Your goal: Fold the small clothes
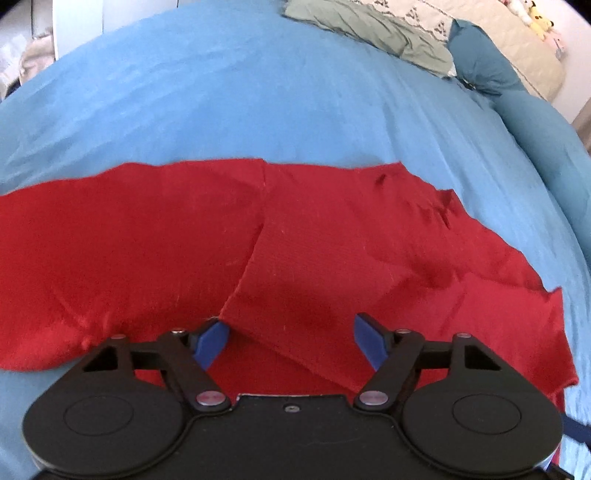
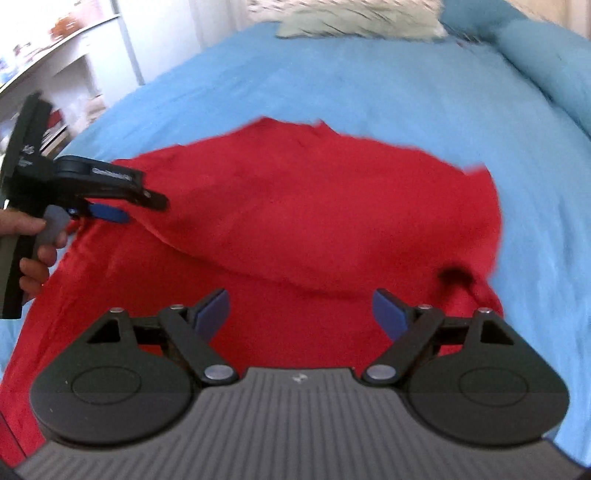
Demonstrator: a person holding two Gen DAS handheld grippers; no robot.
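Observation:
A red garment (image 1: pixel 295 240) lies spread on the blue bedsheet (image 1: pixel 240 103), with one flap folded over its middle. My left gripper (image 1: pixel 290 339) is open and empty just above the garment's near edge, at the flap's corner. In the right wrist view the garment (image 2: pixel 295 206) shows the folded layer over the lower layer. My right gripper (image 2: pixel 301 314) is open and empty above the garment's near part. The left gripper also shows in the right wrist view (image 2: pixel 144 208) at the garment's left edge, held by a hand.
A green-grey cloth (image 1: pixel 369 29) and a patterned quilt (image 1: pixel 517 48) lie at the far end of the bed. A teal pillow (image 1: pixel 487 62) is at the far right. White shelves (image 2: pixel 66 66) stand left of the bed.

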